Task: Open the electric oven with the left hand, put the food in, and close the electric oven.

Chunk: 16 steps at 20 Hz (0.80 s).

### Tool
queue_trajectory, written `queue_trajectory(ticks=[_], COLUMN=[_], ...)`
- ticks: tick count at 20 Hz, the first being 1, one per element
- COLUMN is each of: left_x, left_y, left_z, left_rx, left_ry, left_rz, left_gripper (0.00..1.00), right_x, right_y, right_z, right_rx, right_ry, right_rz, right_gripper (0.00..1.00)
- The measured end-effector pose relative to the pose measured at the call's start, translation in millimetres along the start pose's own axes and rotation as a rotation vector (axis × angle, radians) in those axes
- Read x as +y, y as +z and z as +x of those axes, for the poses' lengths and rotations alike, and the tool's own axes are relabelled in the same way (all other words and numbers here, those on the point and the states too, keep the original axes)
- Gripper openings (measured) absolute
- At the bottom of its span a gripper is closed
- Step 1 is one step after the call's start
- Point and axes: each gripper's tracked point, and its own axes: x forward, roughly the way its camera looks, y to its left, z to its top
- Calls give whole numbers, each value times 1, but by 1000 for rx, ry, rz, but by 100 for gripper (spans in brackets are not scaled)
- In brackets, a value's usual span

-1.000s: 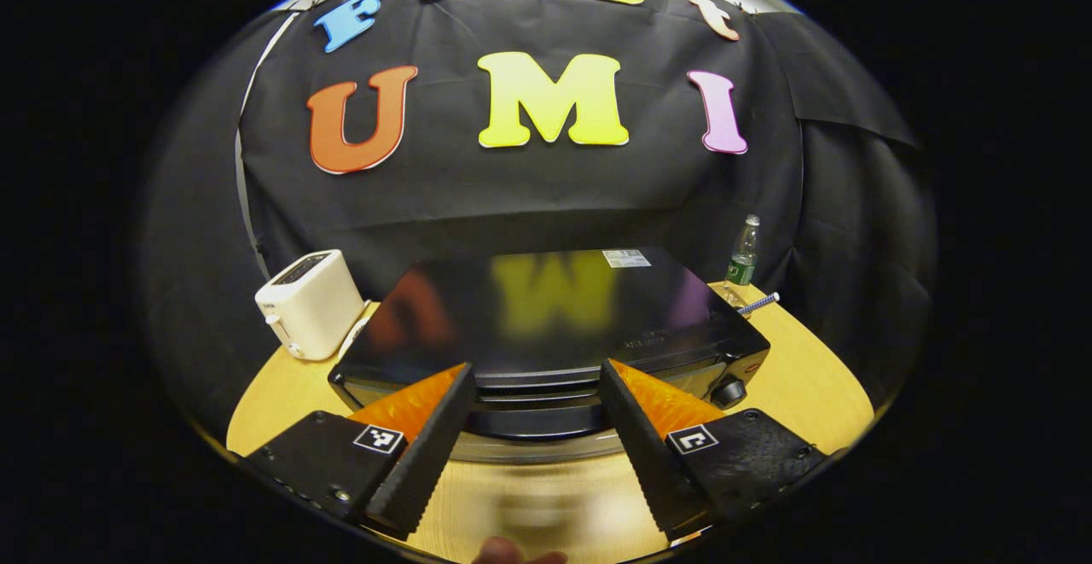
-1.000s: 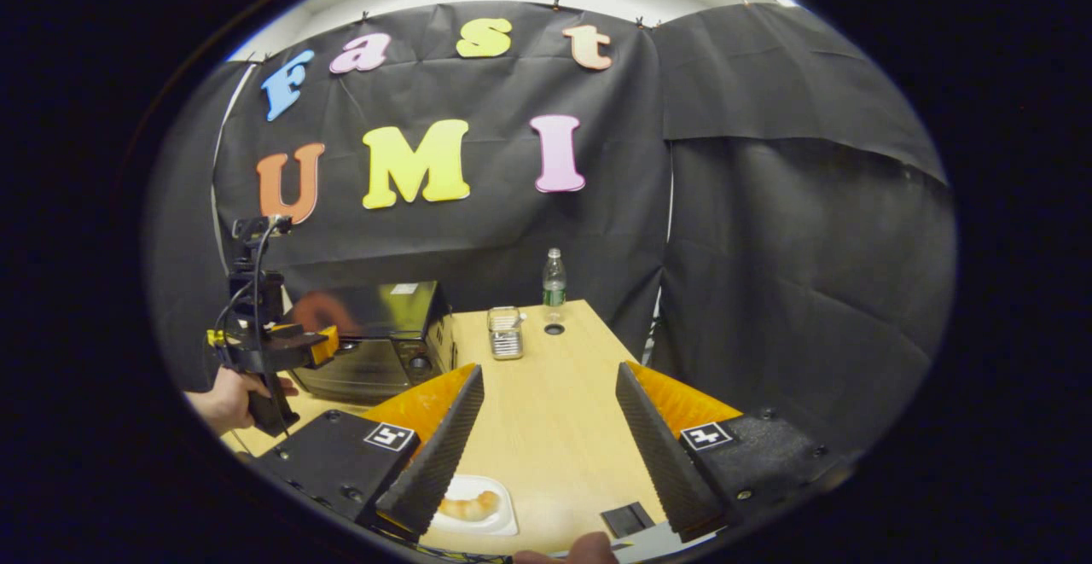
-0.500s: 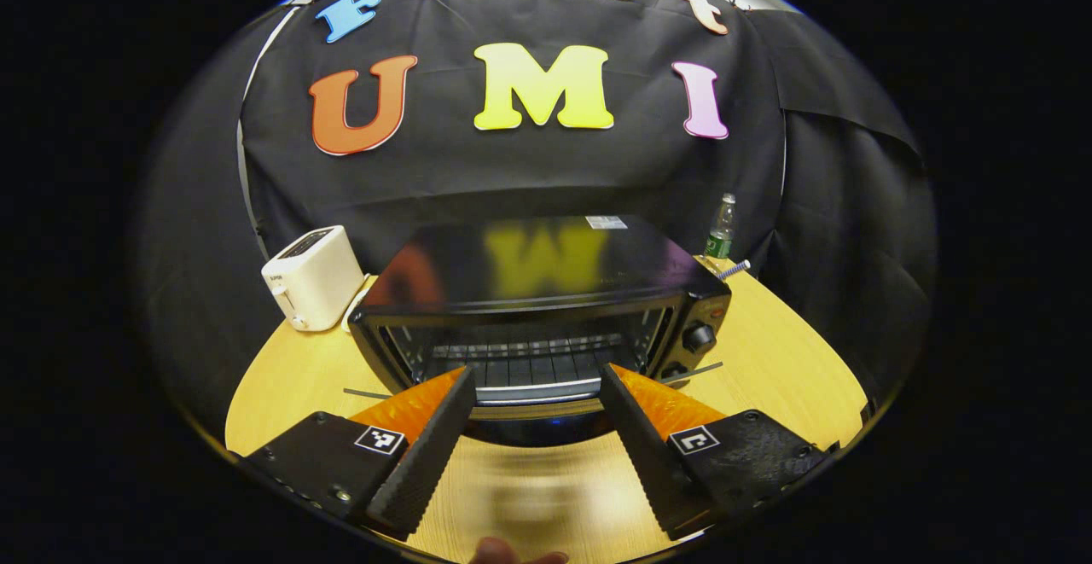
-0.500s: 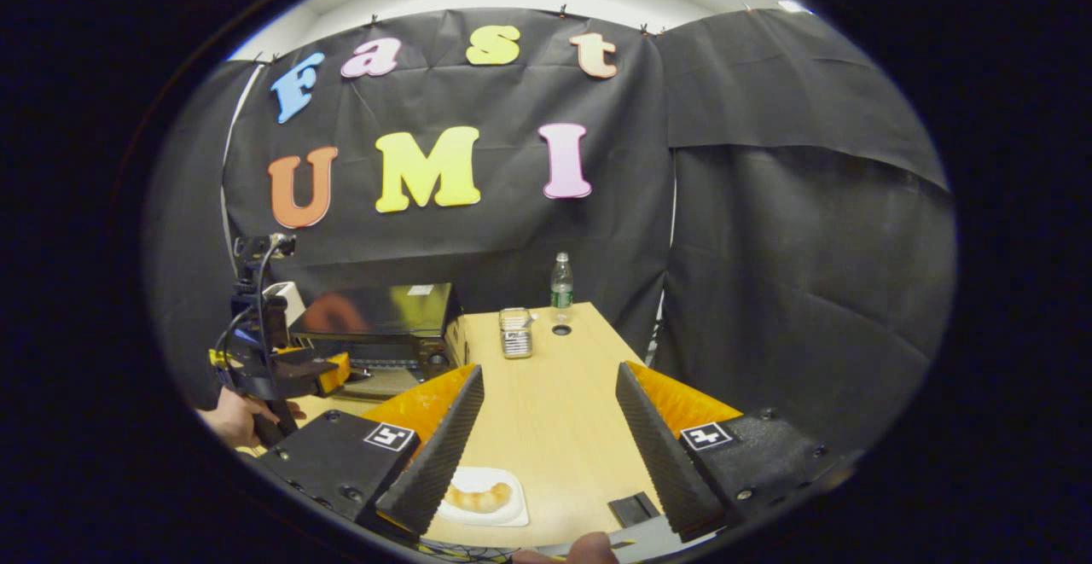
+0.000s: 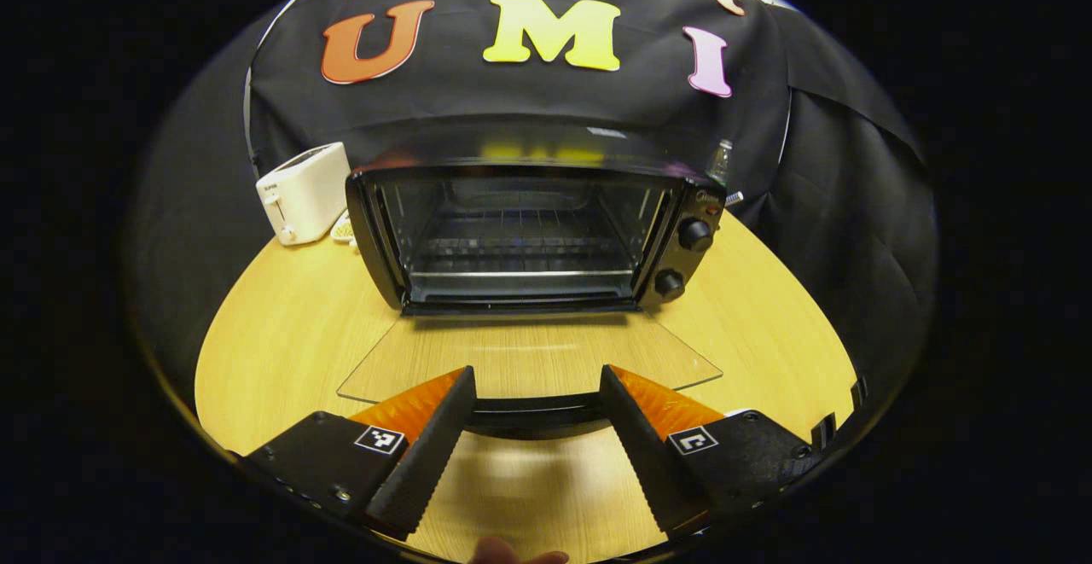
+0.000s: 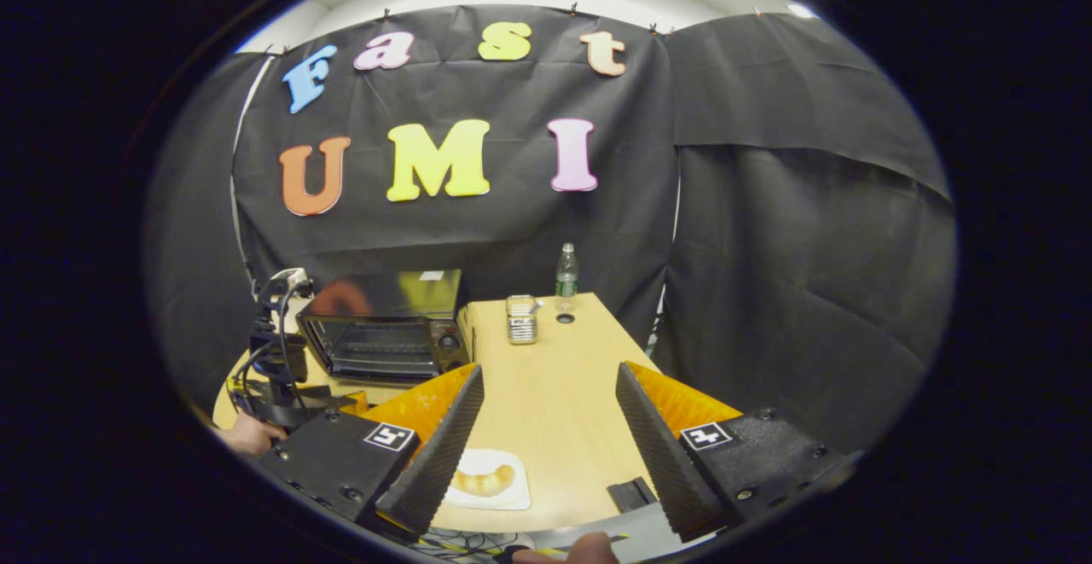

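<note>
Toaster: a white toaster (image 5: 303, 191) stands at the far left of the table (image 5: 281, 334), just beside the oven and no part of the job.
Oven: the black oven (image 5: 533, 231) sits mid-table with its glass door (image 5: 529, 359) dropped flat toward the camera — the wire rack (image 5: 520, 240) inside is bare.
Left gripper: the left gripper (image 5: 533, 444) has its fingers spread wide, one on each side of the dark door handle (image 5: 533, 415); neither visibly presses it, so it holds nothing that I can see.
Step in hand: opening looks finished, judging by the flat door; the food has yet to go in.
Food: a pale curved pastry (image 6: 483, 482) lies on a small white plate (image 6: 486, 491) at the near edge of the table, just by the right gripper's left finger.
Right gripper: the right gripper (image 6: 546, 453) is wide apart and empty, above the table near the plate.
Next move: likely the right gripper must drop to the plate, close on it or the pastry, and carry it leftward over the open door — keeping low enough to slide onto the rack.
Hard to make out: whether the handle touches either finger; the glass door's edges are faint against the wood; the small tin (image 6: 521, 318) and bottle (image 6: 566, 270) at the far end are too small to detail; the dark flat object (image 6: 633, 493) near the right finger is unclear.
</note>
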Motion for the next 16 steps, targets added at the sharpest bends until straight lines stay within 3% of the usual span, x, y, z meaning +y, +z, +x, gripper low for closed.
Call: queue_trajectory(ticks=[7, 16], left_x=[8, 6], left_y=[-48, -52], left_z=[18, 19], left_rx=[104, 78], left_ry=[-9, -42], left_rz=[-4, 56], left_gripper=[96, 97], right_x=[6, 24], right_y=[-11, -22], right_z=[-7, -31], right_rx=[34, 60], right_ry=[1, 12], right_rz=[-18, -47], right_gripper=[98, 97])
